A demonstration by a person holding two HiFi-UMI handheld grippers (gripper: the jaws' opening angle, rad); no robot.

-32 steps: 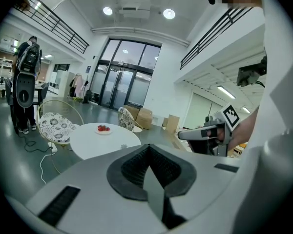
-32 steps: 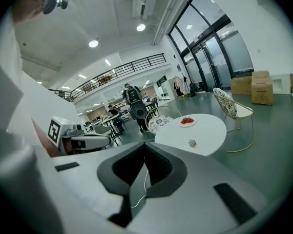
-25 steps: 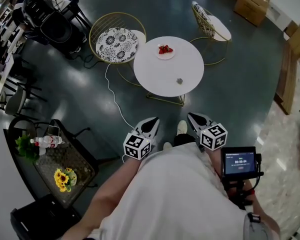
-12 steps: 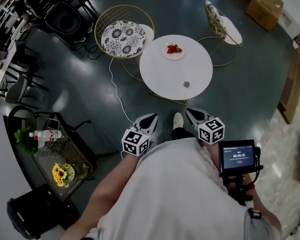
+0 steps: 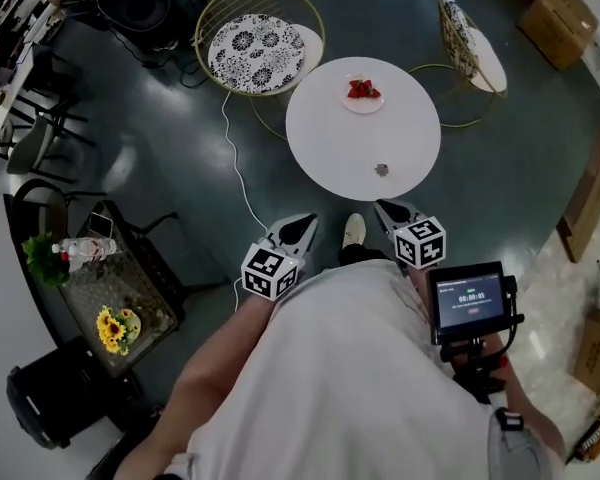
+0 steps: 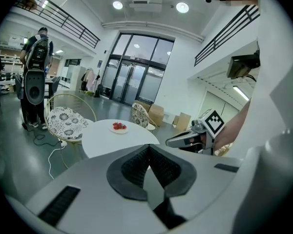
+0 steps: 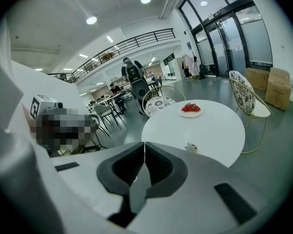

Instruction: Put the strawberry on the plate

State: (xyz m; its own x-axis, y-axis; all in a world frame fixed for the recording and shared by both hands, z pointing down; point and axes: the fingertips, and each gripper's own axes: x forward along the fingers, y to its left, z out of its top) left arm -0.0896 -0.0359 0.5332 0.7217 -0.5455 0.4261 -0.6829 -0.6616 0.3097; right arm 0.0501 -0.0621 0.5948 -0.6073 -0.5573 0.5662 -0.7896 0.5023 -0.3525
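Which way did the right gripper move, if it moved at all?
Yes. The right gripper moved forward, closer to the near edge of the round white table.

I am looking down at a white round table [image 5: 320,153] on a dark teal floor [image 5: 160,158]. Red strawberries [image 5: 361,89] are showing against a white plate [image 5: 364,106]. A gold-framed chair [image 5: 257,53] is showing a black-and-white floral seat. My left gripper [image 5: 302,226] and right gripper [image 5: 388,210] are wearing black-and-white square-patterned cubes. Yellow sunflowers [image 5: 110,328] are glowing at lower left.
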